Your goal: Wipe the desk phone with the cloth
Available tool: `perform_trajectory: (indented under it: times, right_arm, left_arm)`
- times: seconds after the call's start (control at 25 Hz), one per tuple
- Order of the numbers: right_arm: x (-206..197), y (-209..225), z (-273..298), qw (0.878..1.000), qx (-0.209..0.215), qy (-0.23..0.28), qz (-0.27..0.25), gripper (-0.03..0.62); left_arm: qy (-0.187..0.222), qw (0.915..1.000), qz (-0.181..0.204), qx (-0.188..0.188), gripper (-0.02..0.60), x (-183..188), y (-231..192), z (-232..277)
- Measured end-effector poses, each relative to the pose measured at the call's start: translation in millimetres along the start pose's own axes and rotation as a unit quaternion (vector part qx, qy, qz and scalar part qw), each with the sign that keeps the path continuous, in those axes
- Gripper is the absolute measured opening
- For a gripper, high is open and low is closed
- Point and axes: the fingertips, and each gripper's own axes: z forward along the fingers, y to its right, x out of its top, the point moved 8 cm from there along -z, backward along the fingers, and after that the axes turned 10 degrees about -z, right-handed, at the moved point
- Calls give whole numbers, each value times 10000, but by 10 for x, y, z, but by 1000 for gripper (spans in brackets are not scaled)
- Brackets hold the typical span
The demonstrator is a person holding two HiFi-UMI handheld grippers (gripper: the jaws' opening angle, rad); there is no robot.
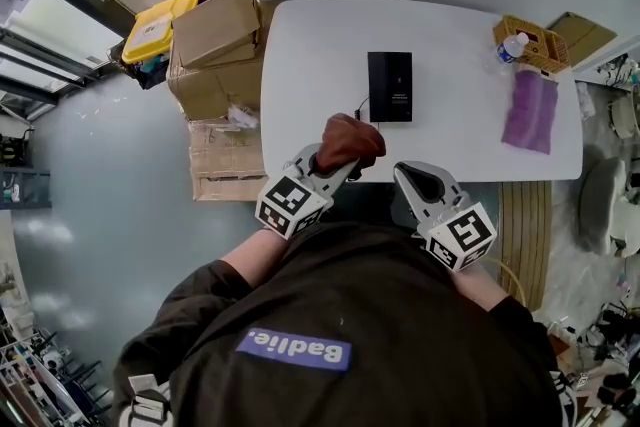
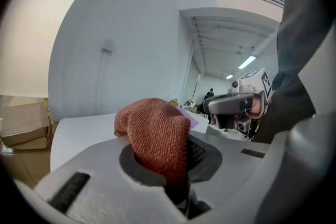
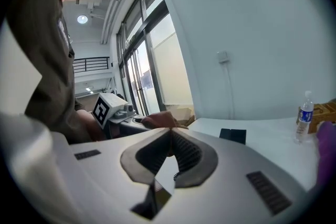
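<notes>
Over the person's shoulders, in the head view, a white table (image 1: 300,45) stretches ahead with the black desk phone (image 1: 389,86) lying flat near its middle. The left gripper (image 1: 335,165) sits at the table's near edge with a bunched rust-red cloth (image 1: 348,143) in its jaws, just short of the phone and not touching it. The right gripper (image 1: 420,180) is beside it, off the near edge and well apart from the phone. At the far right corner a wicker basket (image 1: 535,40) stands with a water bottle (image 1: 511,46) against it, and a purple cloth (image 1: 531,110) lies just in front. Cardboard boxes (image 1: 215,50) are stacked on the floor to the left of the table.

Seen from the left gripper view, the jaws are clamped on the cloth, which bulges up out of them in a rounded lump. The right gripper shows off to the right, held level with it.

Looking along the right gripper view, the two jaws are pressed together at their tips with nothing between them. Beyond them the phone lies on the tabletop, with the bottle and a sliver of the purple cloth at the far right.
</notes>
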Motion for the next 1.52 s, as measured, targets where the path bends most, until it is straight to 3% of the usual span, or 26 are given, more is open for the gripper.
perform_trajectory:
  times: [0.4, 0.8, 1.52]
  right_arm:
    - [60, -473, 119, 9999, 53, -10, -104, 31]
    - [340, -529, 60, 9986, 162, 299, -407, 31]
    - [400, -543, 12, 9975, 233, 416, -519, 31]
  left_arm:
    - [541, 9979, 191, -288, 43, 255, 243, -615]
    - [1197, 9922, 74, -354, 43, 621, 466, -789]
    - [1182, 9918, 104, -480, 43, 543, 604, -733]
